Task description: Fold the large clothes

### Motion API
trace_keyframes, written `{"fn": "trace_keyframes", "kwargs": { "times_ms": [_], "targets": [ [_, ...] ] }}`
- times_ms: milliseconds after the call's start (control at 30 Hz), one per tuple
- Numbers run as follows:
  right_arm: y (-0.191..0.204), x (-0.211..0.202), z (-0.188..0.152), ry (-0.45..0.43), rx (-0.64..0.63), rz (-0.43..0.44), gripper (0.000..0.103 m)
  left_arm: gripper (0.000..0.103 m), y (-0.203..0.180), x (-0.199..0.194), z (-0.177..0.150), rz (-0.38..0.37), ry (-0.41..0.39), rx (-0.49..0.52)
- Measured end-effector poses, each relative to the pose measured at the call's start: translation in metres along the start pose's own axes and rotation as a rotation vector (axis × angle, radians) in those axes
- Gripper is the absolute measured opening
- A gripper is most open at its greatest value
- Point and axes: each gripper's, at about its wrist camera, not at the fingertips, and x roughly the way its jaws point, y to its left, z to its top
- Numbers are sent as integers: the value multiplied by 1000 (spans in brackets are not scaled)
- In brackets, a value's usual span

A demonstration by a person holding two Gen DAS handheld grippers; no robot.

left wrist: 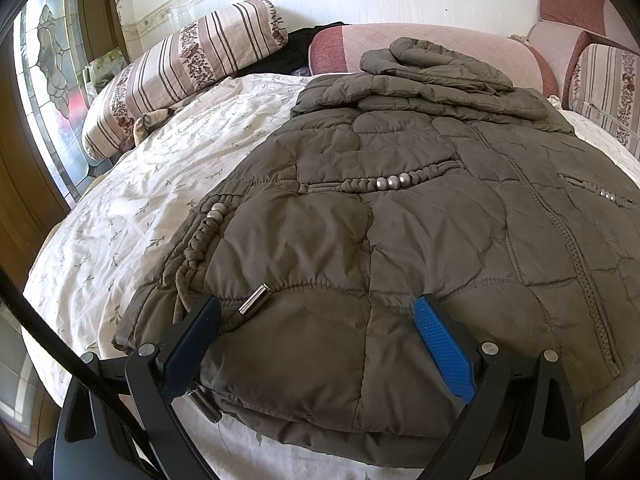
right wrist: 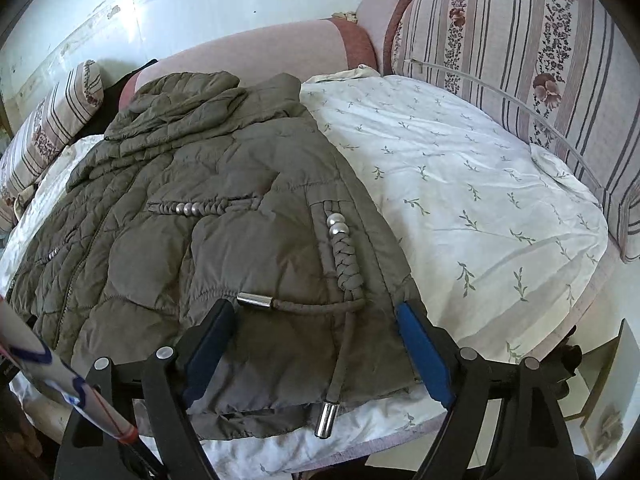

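Observation:
A large olive-brown quilted jacket (left wrist: 400, 216) lies flat on the bed with its hood folded over at the far end; it also shows in the right wrist view (right wrist: 192, 216). Braided cords with silver beads and metal tips (right wrist: 340, 256) lie on it. My left gripper (left wrist: 320, 312) is open, its blue pads straddling the jacket's near hem on the left side. My right gripper (right wrist: 316, 320) is open, its fingers either side of the hem's right corner, over a cord with a metal tip (right wrist: 326, 420).
The jacket rests on a white leaf-print bedsheet (right wrist: 460, 184). Striped floral pillows (left wrist: 180, 72) lie at the back left and a striped cushion (right wrist: 520, 52) at the right. A pink headboard cushion (left wrist: 440, 52) lies behind the hood. A stained-glass window (left wrist: 52, 72) is at far left.

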Motion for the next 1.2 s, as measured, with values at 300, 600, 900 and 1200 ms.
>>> {"fn": "trace_keyframes", "kwargs": {
  "times_ms": [300,600,900,1200],
  "targets": [
    [-39,-15,14,-76,156,-47,88,97,8,-6,3,-45,11,-18],
    [-59,-2,9,-18,244,-14,88,97,45,-24,15,-27,-29,-92],
    [-58,2,8,-9,242,0,88,95,124,1,10,-33,68,-339],
    [-54,3,7,-6,233,4,88,77,130,7,2,-92,82,-385]
  ]
}}
